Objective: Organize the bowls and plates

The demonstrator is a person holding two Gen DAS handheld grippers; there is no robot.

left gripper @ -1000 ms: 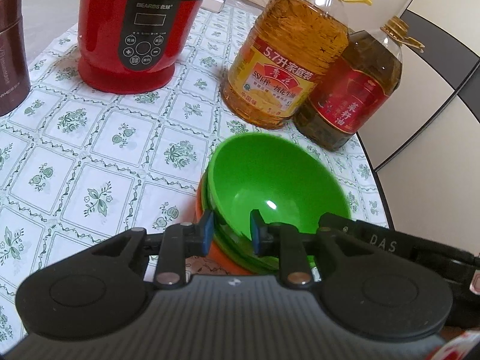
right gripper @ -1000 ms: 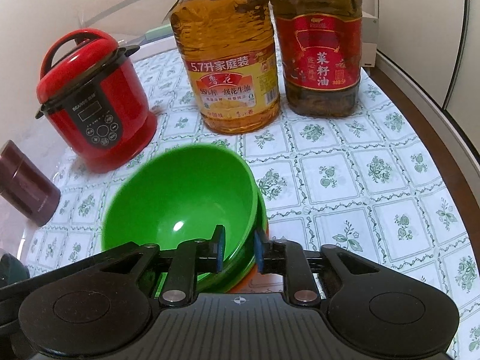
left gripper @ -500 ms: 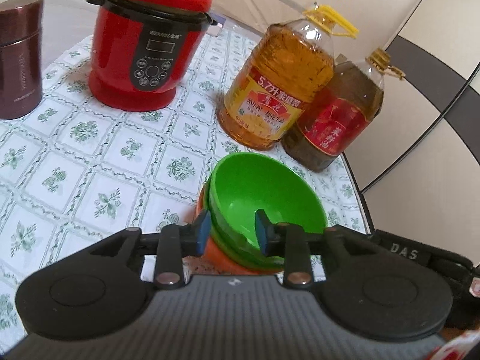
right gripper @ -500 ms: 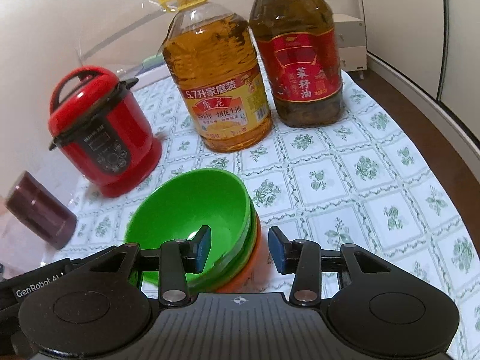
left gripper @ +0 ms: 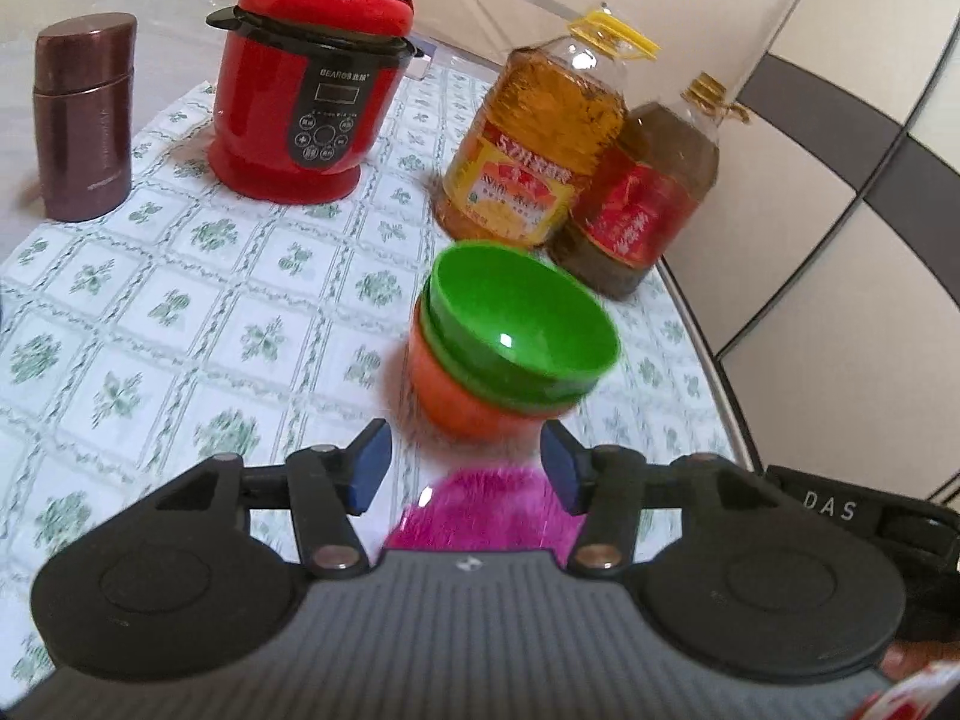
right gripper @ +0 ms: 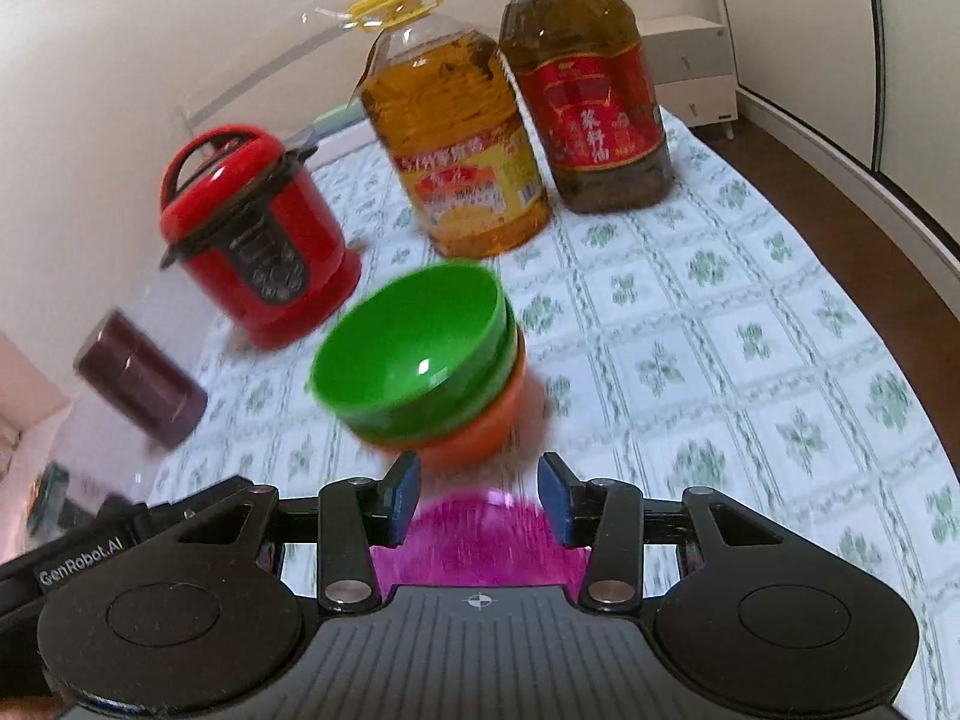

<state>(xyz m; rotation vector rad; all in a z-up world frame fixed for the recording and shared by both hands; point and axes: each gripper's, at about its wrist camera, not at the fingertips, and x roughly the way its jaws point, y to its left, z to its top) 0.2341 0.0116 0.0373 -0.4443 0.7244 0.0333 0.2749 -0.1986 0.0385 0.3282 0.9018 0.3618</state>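
- left gripper (left gripper: 465,468): its jaws have just been opening and stand apart with nothing between the blue pads; the bowl stack sits just beyond the fingertips, not touched.
- right gripper (right gripper: 478,501): jaws have just been opening too, parted and empty, with the stack just ahead of them.
- below both grippers lies a magenta object (left gripper: 486,510), blurred, which i cannot identify.
- green bowl (left gripper: 522,324) is empty and sits tilted as the top of the stack, nested in a second green bowl (left gripper: 510,393), which rests in an orange bowl (left gripper: 456,402) on the tablecloth (left gripper: 180,300).
- behind the stack stand a yellow-capped jug of golden cooking oil (left gripper: 534,144), nearly full, and touching it a darker oil jug (left gripper: 648,192) with a red label.
- red electric cooker (left gripper: 312,84), lid shut, stands well left of the jugs; a maroon flask (left gripper: 84,114), capped, stands further left.
- the table edge (left gripper: 702,348) runs close on the right of the stack in the left wrist view; bare cloth lies open to its left.
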